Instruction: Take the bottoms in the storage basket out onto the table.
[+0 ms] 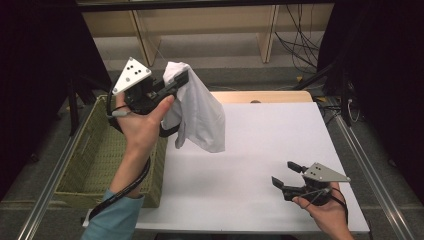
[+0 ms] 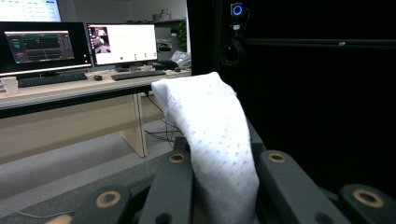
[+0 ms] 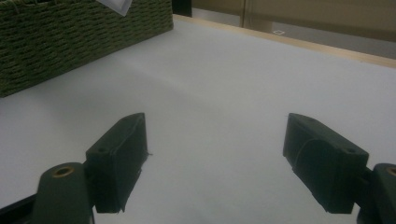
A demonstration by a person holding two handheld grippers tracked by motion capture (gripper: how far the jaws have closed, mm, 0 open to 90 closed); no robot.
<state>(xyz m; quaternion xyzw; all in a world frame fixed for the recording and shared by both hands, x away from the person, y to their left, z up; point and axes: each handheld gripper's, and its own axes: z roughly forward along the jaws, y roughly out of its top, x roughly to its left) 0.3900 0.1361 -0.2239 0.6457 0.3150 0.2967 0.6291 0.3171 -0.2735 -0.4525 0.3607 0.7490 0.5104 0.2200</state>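
Observation:
A white cloth (image 1: 200, 111) hangs in the air over the left part of the white table (image 1: 260, 150), its top bunched in my left gripper (image 1: 176, 81). That gripper is raised high, shut on the cloth. In the left gripper view the dotted white fabric (image 2: 215, 149) rises between the two dark jaws and folds over past their tips. My right gripper (image 1: 285, 173) rests low near the table's front right, open, with nothing between its fingers. The right gripper view has its two jaws wide apart over bare tabletop (image 3: 224, 93).
A woven green basket (image 1: 95, 155) stands at the table's left edge, below my left forearm; its wall (image 3: 70, 42) also appears in the right gripper view. A wooden strip (image 1: 260, 96) borders the table's far edge. Desks with monitors (image 2: 121, 44) stand beyond.

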